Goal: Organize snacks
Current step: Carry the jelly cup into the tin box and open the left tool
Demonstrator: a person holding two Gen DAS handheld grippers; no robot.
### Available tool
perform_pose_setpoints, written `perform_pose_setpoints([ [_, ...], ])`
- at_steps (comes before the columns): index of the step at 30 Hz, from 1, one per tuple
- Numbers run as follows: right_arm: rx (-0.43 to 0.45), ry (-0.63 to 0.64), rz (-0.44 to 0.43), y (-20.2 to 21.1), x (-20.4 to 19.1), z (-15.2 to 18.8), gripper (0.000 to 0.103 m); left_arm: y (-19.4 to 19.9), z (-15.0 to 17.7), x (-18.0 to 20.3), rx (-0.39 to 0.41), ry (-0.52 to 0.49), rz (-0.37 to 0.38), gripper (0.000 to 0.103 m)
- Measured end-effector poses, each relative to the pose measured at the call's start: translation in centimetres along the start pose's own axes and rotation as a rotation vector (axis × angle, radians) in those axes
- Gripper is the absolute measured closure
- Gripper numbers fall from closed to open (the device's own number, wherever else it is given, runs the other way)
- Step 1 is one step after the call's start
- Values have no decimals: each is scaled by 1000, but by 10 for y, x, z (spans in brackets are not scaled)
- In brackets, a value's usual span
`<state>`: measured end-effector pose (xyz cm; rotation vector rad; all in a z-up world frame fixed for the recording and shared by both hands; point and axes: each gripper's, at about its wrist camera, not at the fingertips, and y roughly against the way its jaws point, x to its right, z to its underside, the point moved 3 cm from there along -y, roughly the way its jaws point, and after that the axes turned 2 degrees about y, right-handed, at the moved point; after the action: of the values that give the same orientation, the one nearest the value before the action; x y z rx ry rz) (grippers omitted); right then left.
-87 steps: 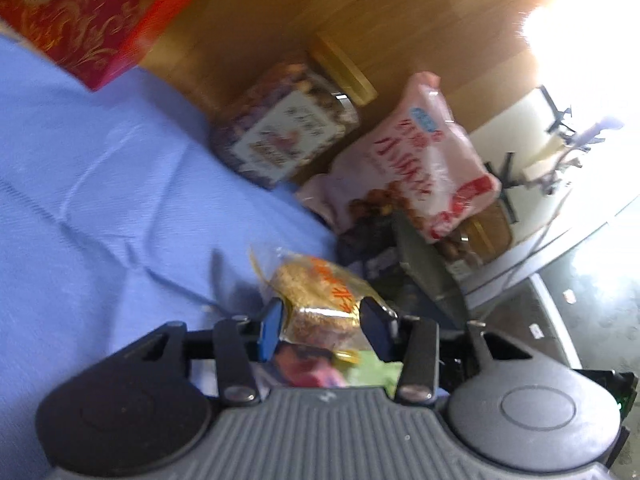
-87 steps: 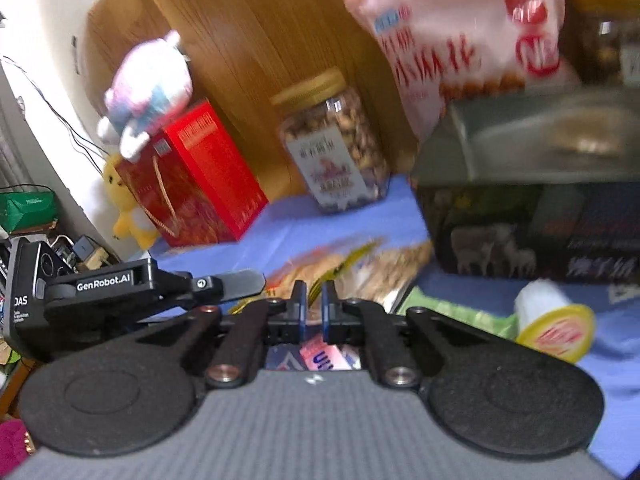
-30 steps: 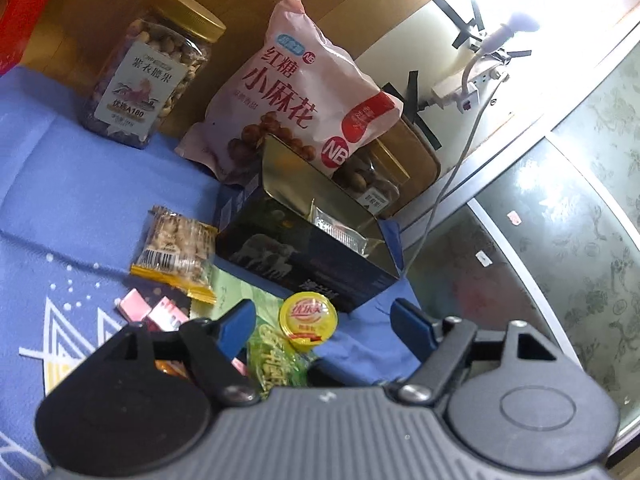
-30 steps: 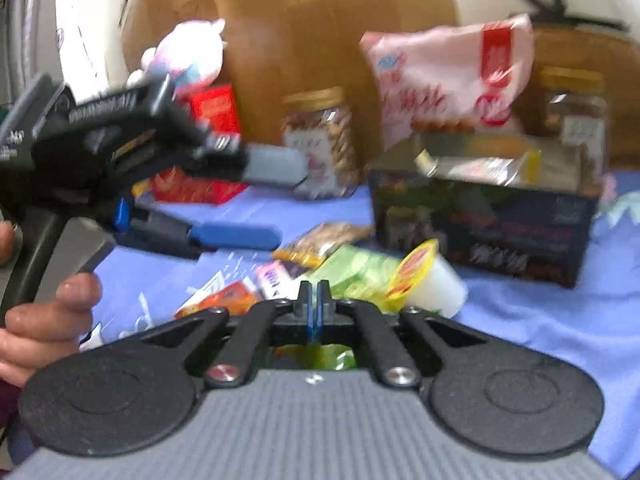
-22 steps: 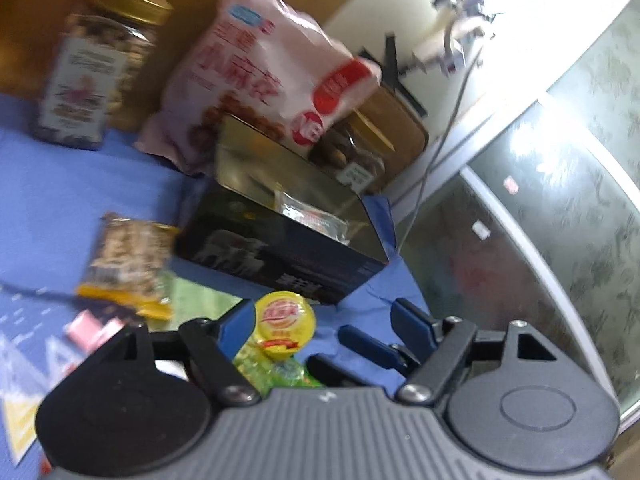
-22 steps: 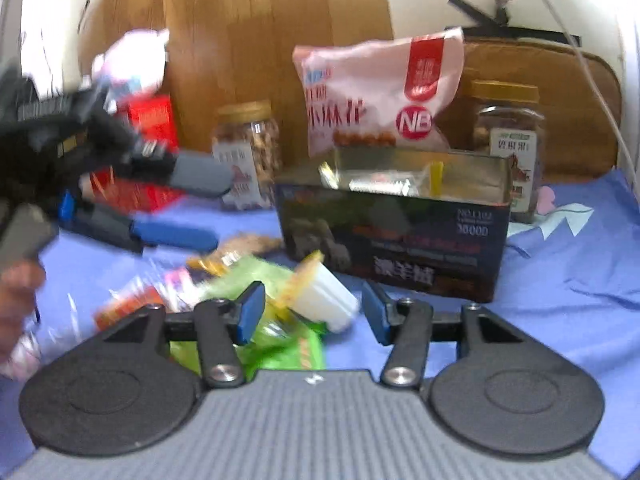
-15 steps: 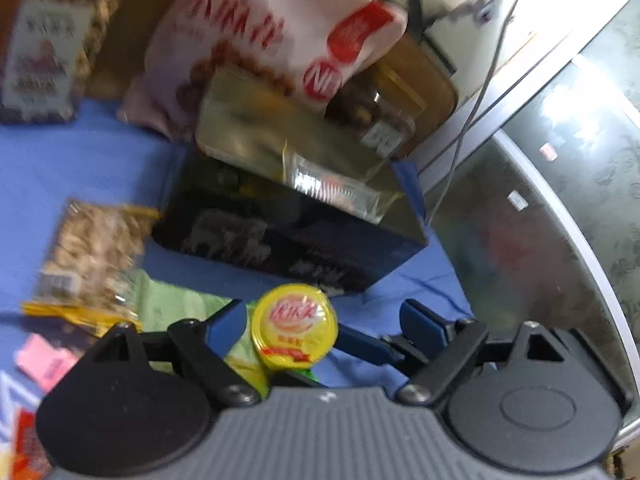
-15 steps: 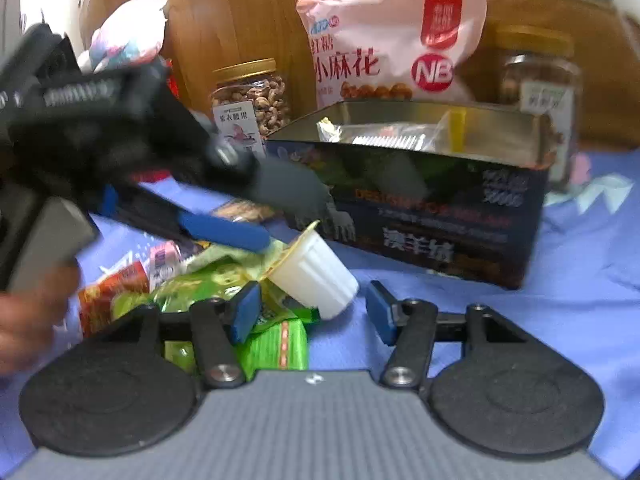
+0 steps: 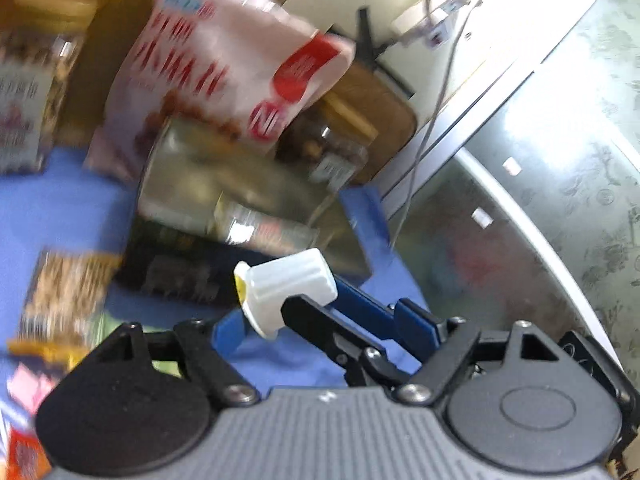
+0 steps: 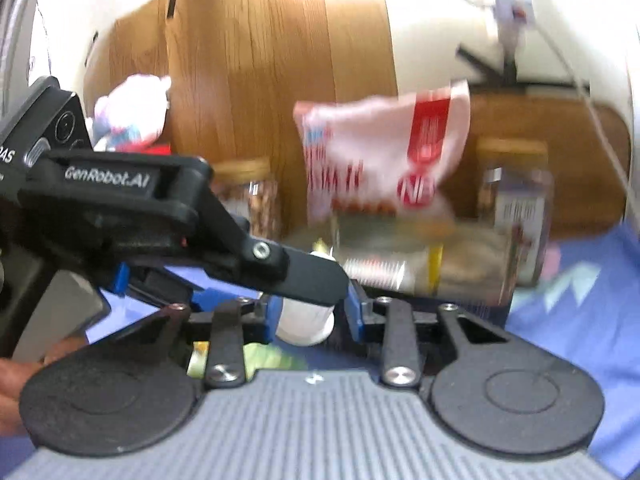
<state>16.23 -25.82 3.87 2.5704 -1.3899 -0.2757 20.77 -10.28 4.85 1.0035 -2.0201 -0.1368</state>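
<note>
My right gripper [image 10: 314,314] is shut on a white jelly cup [image 10: 304,322] and holds it in the air before the dark snack tin [image 10: 420,276]. In the left wrist view the jelly cup [image 9: 286,286] shows with its yellow lid to the left, pinched by the right gripper's fingers [image 9: 360,308], above the tin [image 9: 224,216]. My left gripper [image 9: 320,320] is open and empty; its upper finger [image 10: 304,276] crosses the right wrist view over the cup. A nut-bar packet [image 9: 60,300] lies on the blue cloth at the left.
A pink snack bag [image 9: 228,60] leans behind the tin, with nut jars at each side [image 9: 32,96] [image 10: 516,208]. Small wrapped snacks [image 9: 28,384] lie at the lower left. A plush toy [image 10: 136,108] sits far left. A glass door [image 9: 540,200] stands at the right.
My right gripper has shut on the jelly cup and lifted it off the green packets toward the tin. My left gripper has stayed open and moved close beside it.
</note>
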Motion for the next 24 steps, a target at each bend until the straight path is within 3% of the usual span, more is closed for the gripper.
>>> perform_pose_setpoints([
  [4,39,-17,5,-10,13,-19,66,-4,-30,4,29,1,6,23],
  [9,27,-27,31,-44,27,-22,64,-27,-59,-13,52,18,-61,22],
  [13,11,-5,99,-62,30,-9,57,-37,-63,-29,58,32,-119,20],
  [17,23,14,172,-60,32,-3,57,-26,-56,-38,67,46,-119,20],
  [21,70,-50,144,-40,34,-10,56,12,-51,-49,127,64,-102,20],
  [24,37,-117,39,-28,28,-5,47,46,-38,-67,168,100,-109,20],
])
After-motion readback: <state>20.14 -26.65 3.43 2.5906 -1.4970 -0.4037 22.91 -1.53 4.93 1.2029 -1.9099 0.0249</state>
